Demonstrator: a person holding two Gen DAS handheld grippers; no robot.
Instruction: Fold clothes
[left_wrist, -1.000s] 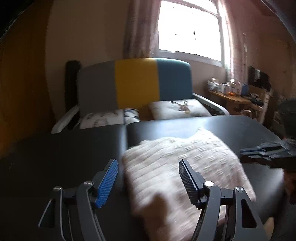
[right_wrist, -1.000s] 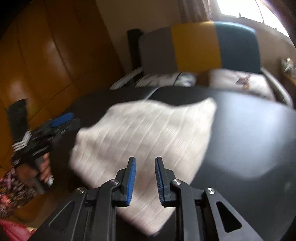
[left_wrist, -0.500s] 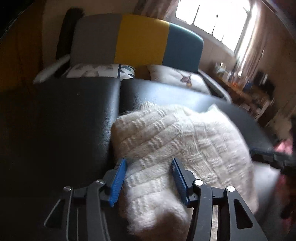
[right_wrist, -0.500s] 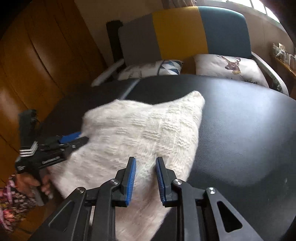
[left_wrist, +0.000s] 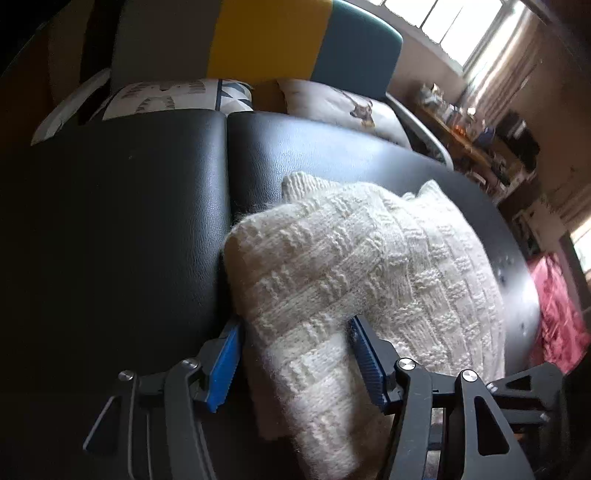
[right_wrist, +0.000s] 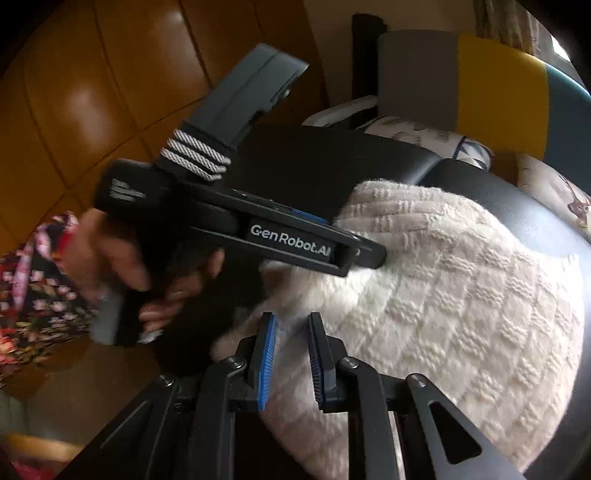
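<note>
A cream knitted sweater (left_wrist: 369, 277) lies folded in a thick bundle on the black padded table (left_wrist: 147, 221). My left gripper (left_wrist: 295, 363) straddles the bundle's near left fold, and both blue pads press against the knit. In the right wrist view the sweater (right_wrist: 461, 314) fills the right half. The left gripper (right_wrist: 354, 240) reaches in from the left onto its edge, held by a person's hand (right_wrist: 122, 266). My right gripper (right_wrist: 291, 354) sits at the near edge with its jaws nearly together and white knit between the pads.
A grey, yellow and teal armchair (left_wrist: 266, 37) with patterned cushions (left_wrist: 177, 96) stands behind the table. Wooden panelling (right_wrist: 92, 92) lies to the left. A cluttered shelf (left_wrist: 480, 136) and red fabric (left_wrist: 557, 325) are to the right. The table's seam (left_wrist: 226, 166) runs beside the sweater.
The left gripper narrowed around the sweater's fold and moved in close. The right gripper swung left toward the left gripper, keeping the same narrow gap. The sweater is now bunched higher.
</note>
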